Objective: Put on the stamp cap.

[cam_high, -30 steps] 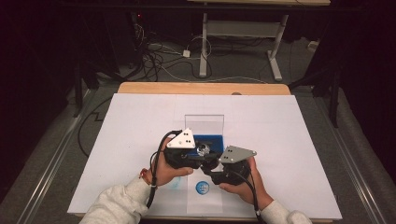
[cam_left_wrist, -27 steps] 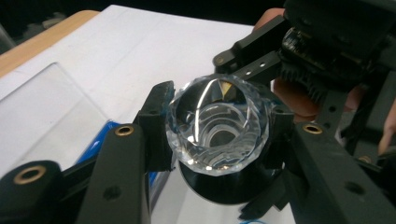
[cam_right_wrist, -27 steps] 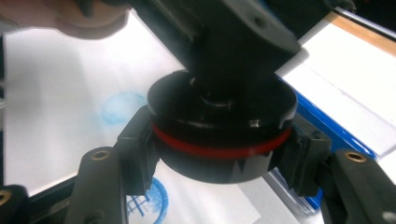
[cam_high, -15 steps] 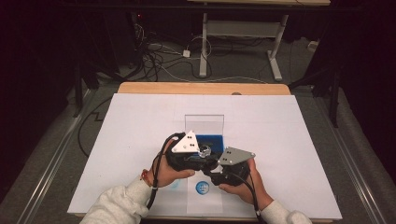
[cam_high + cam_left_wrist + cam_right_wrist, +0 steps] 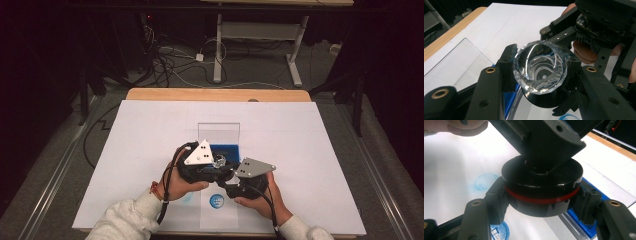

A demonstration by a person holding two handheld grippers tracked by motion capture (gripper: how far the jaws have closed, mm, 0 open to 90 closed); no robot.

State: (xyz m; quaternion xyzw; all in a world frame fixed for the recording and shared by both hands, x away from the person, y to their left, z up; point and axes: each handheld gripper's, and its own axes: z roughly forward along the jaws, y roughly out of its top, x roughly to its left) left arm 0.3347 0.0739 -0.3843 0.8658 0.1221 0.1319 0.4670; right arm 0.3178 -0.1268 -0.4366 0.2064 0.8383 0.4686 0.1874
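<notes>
A clear faceted glass piece (image 5: 540,68) shaped like a small cup sits between the black jaws of my left gripper (image 5: 540,75), which is shut on it. Under the glass is a black round base with a red ring (image 5: 541,188). My right gripper (image 5: 541,205) is shut on that base from both sides. In the high view the two grippers meet over the middle front of the sheet, left gripper (image 5: 216,165) beside right gripper (image 5: 227,176), with the glass piece (image 5: 219,162) glinting between them. The left gripper's body hides the top of the base in the right gripper view.
A white sheet (image 5: 125,145) covers the wooden table (image 5: 215,94). Behind the grippers lies a clear plastic plate (image 5: 218,131), with a blue pad (image 5: 227,149) at its near end. A blue round mark (image 5: 216,201) is printed near the front edge. Cables and table legs lie beyond.
</notes>
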